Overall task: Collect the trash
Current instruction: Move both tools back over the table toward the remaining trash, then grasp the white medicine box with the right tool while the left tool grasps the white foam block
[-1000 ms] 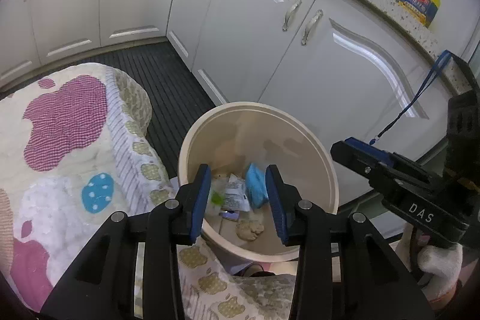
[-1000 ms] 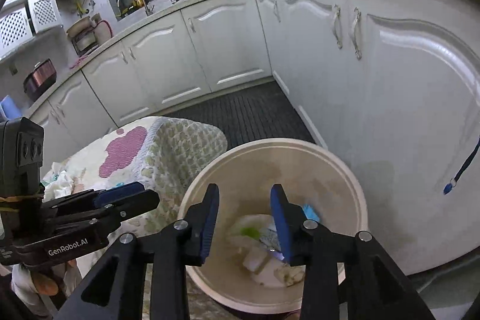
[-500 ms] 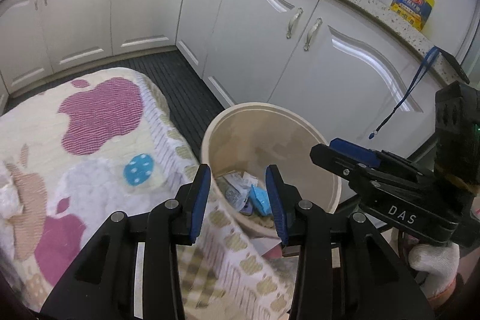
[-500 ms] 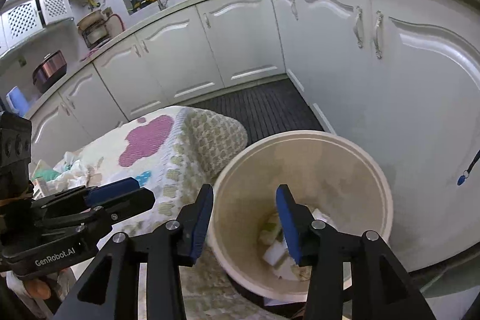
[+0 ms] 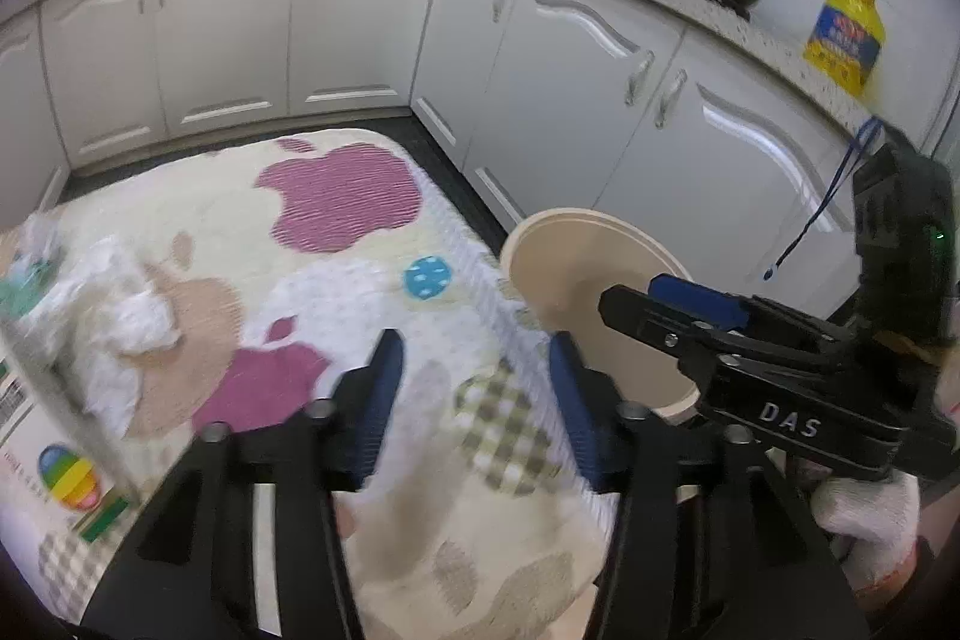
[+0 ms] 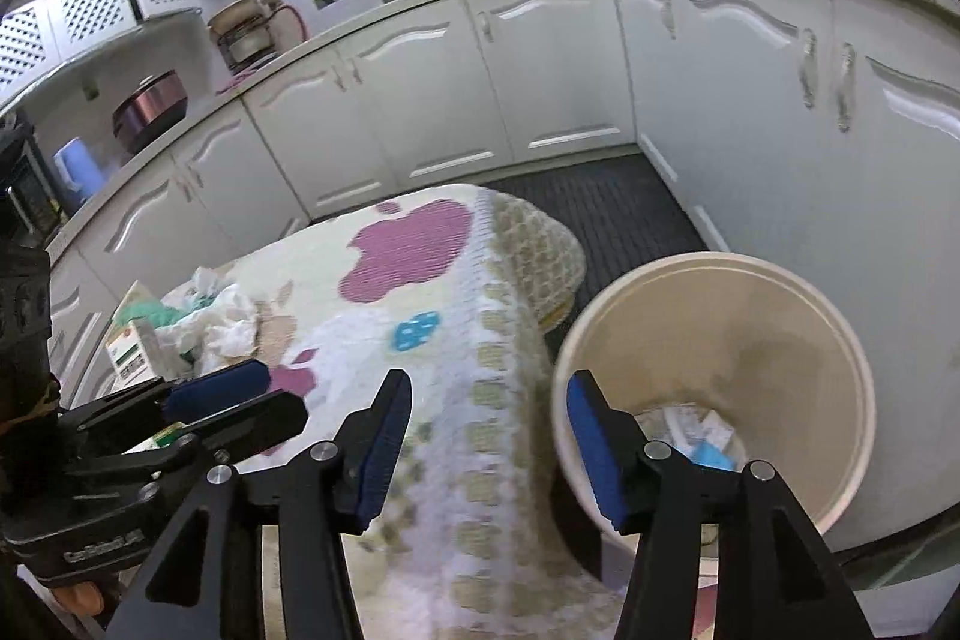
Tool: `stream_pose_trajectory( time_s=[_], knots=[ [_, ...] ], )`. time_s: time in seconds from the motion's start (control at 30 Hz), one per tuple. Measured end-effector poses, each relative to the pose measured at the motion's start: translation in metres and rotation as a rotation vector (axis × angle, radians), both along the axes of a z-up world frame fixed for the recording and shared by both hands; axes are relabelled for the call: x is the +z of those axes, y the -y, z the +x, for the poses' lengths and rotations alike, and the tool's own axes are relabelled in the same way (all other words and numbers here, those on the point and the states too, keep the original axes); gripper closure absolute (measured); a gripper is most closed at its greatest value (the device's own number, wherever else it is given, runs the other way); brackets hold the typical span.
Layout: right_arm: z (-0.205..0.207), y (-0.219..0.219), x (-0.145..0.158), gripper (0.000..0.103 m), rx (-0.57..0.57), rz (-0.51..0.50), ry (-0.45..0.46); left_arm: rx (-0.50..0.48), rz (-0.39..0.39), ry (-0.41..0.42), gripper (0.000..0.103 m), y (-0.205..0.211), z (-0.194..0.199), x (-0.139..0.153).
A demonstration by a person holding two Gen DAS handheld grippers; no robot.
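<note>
Both grippers are held over the edge of a table covered with a patterned cloth [image 5: 336, 292], next to each other, pointing toward the white cabinets [image 6: 540, 58]. The left gripper [image 5: 474, 388] has its jaws spread apart with nothing between them; under it lies only the cloth. The right gripper [image 6: 489, 442] is also released and empty; its left finger is above the cloth, its right finger above the rim of the bin [image 6: 840, 340].

The bin is a cream round bucket standing on the floor just beside the table, between it and the cabinets. Inside, at the bottom, some trash [image 6: 702, 430] is lying: white paper and something blue. More trash [image 5: 120, 304] is on the far left part of the table: a crumpled white tissue, with a green piece and a small box [image 6: 135, 346] beside it, well apart from both grippers.
</note>
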State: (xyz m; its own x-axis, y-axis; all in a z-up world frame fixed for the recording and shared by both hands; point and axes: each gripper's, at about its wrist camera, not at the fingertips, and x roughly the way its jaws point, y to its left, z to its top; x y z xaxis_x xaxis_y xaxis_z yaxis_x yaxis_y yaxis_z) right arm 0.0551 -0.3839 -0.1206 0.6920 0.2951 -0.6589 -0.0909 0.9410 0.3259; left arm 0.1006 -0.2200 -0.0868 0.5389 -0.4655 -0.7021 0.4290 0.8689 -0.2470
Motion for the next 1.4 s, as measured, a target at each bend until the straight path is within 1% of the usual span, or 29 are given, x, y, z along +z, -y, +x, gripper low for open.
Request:
stream_pose_trajectory(
  time_s=[0.07, 0.1, 0.17, 0.43, 0.5, 0.67, 0.77, 0.83, 0.87, 0.97, 1.0, 1.07, 1.1, 1.17, 1.2, 1.23, 1.27, 1.33, 1.4],
  knots=[
    [0.001, -0.012, 0.002, 0.043, 0.022, 0.004, 0.006, 0.017, -0.009, 0.001, 0.050, -0.013, -0.004, 0.003],
    [0.001, -0.017, 0.003, 0.042, 0.032, 0.005, 0.009, 0.027, -0.011, 0.004, 0.050, -0.021, -0.008, 0.005],
    [0.001, -0.030, 0.006, 0.042, 0.057, 0.006, 0.015, 0.045, -0.015, 0.009, 0.050, -0.036, -0.013, 0.008],
    [0.009, -0.079, 0.011, 0.041, 0.167, 0.021, 0.016, 0.169, -0.034, 0.029, 0.049, -0.115, -0.036, 0.017],
    [0.012, -0.092, 0.011, 0.037, 0.198, 0.034, 0.013, 0.206, -0.035, 0.032, 0.048, -0.138, -0.041, 0.017],
    [0.017, -0.135, 0.008, 0.036, 0.292, 0.081, -0.004, 0.311, -0.025, 0.018, 0.048, -0.200, -0.050, 0.010],
    [0.020, -0.161, 0.005, 0.035, 0.349, 0.104, -0.018, 0.374, -0.023, 0.000, 0.048, -0.237, -0.048, 0.005],
    [0.021, -0.178, 0.005, 0.029, 0.388, 0.117, -0.016, 0.400, -0.035, -0.015, 0.048, -0.255, -0.046, 0.003],
    [0.022, -0.189, 0.006, 0.024, 0.410, 0.120, -0.013, 0.412, -0.042, -0.021, 0.048, -0.264, -0.045, 0.002],
    [0.022, -0.219, 0.009, 0.023, 0.472, 0.118, 0.001, 0.445, -0.062, -0.024, 0.045, -0.288, -0.041, 0.002],
    [0.023, -0.227, 0.010, 0.022, 0.486, 0.112, 0.006, 0.452, -0.077, -0.026, 0.041, -0.295, -0.039, 0.002],
    [0.025, -0.246, 0.008, 0.022, 0.511, 0.084, 0.016, 0.457, -0.108, -0.027, 0.037, -0.306, -0.032, 0.004],
    [0.026, -0.254, 0.007, 0.022, 0.517, 0.067, 0.017, 0.458, -0.116, -0.023, 0.035, -0.311, -0.028, 0.005],
    [0.032, -0.268, 0.001, 0.022, 0.521, 0.040, 0.008, 0.456, -0.110, -0.014, 0.034, -0.316, -0.018, 0.008],
    [0.035, -0.272, -0.002, 0.026, 0.525, 0.040, 0.002, 0.458, -0.107, -0.013, 0.034, -0.318, -0.011, 0.010],
    [0.037, -0.274, -0.004, 0.031, 0.527, 0.043, 0.003, 0.461, -0.110, -0.014, 0.034, -0.320, -0.004, 0.011],
    [0.039, -0.276, -0.006, 0.050, 0.521, 0.045, 0.013, 0.465, -0.116, -0.014, 0.034, -0.323, 0.003, 0.014],
    [0.045, -0.274, -0.009, 0.051, 0.506, 0.056, 0.008, 0.473, -0.124, 0.001, 0.034, -0.329, 0.017, 0.021],
    [0.046, -0.268, -0.008, 0.053, 0.505, 0.085, 0.009, 0.476, -0.099, 0.006, 0.034, -0.331, 0.034, 0.027]
  ],
)
